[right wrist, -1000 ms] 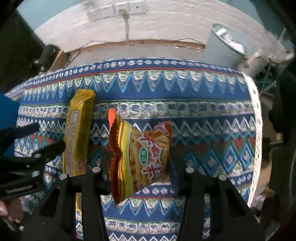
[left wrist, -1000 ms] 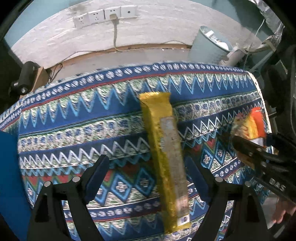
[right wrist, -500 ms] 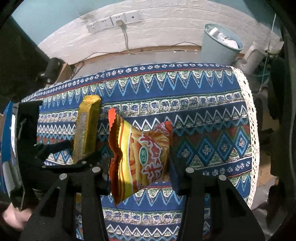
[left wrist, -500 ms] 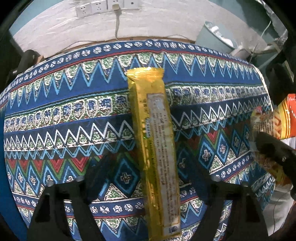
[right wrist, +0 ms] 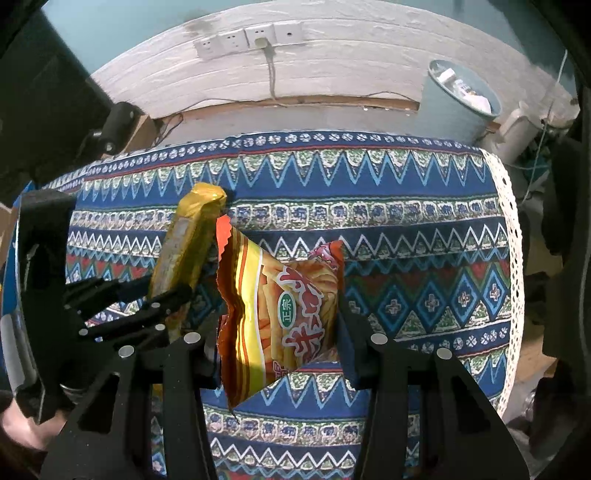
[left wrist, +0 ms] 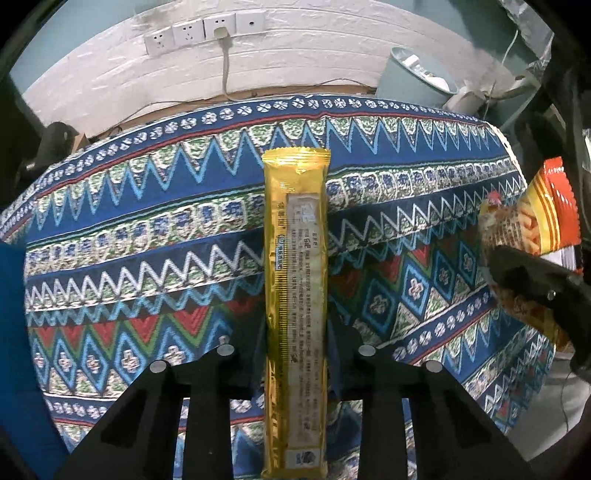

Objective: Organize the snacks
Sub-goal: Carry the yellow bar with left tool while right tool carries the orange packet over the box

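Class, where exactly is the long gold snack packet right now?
The long gold foil snack packet is clamped in the left claw, above the patterned tablecloth, left of the orange crisp bag.

A: Where is the left wrist camera looking?
B: Forward along its fingers, close above the patterned tablecloth (left wrist: 147,229), facing the sockets (left wrist: 205,31).
A: And the right?
B: Facing likewise; both are sharing cloth, sockets and bin (right wrist: 456,98).

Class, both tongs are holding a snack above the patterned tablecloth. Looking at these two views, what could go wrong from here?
1. The long gold packet is pinched low by the left tongs, so its free end may swing or slip.
2. The chip bag in the right tongs hangs close beside the gold packet; they could collide.
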Tool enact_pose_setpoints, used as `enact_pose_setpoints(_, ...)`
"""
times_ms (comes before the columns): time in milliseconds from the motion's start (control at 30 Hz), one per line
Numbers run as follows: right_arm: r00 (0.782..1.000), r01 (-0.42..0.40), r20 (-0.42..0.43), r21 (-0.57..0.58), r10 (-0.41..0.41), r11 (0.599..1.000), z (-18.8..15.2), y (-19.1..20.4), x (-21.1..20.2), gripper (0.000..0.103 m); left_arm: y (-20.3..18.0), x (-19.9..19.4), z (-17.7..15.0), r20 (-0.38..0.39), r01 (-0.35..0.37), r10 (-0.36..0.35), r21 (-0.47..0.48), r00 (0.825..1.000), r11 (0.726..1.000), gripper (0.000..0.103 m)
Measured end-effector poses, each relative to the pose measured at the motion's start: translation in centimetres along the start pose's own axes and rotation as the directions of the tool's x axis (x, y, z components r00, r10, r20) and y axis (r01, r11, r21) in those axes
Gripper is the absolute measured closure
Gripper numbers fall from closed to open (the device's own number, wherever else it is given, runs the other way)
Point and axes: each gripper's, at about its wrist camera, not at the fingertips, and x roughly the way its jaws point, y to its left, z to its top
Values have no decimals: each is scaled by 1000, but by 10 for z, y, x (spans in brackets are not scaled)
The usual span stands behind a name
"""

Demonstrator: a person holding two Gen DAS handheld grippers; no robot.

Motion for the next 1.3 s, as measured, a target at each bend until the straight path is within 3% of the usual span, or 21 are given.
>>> enact_pose_setpoints(500, 999, -24, 39, -100, 28, 995, -5, 36, -26, 57, 36, -98, -16, 95, -73, 64, 97, 993, 993, 75)
enact_pose_setpoints(733, 996, -45, 71, -152, 56, 987, -6, 59, -44, 57, 57, -144, -26, 167, -108, 88, 110, 982, 988, 75)
enact_pose_setpoints(933, 992, -66, 94, -195, 85, 979, -7, 79, -56, 57, 69, -157, -35, 206, -154, 132, 97, 970, 983, 75)
enact_pose_setpoints(1300, 984, -112, 103, -267, 144, 957, -6, 125, -71, 57, 105, -188, -59, 231, -129, 114, 51, 966, 990, 75)
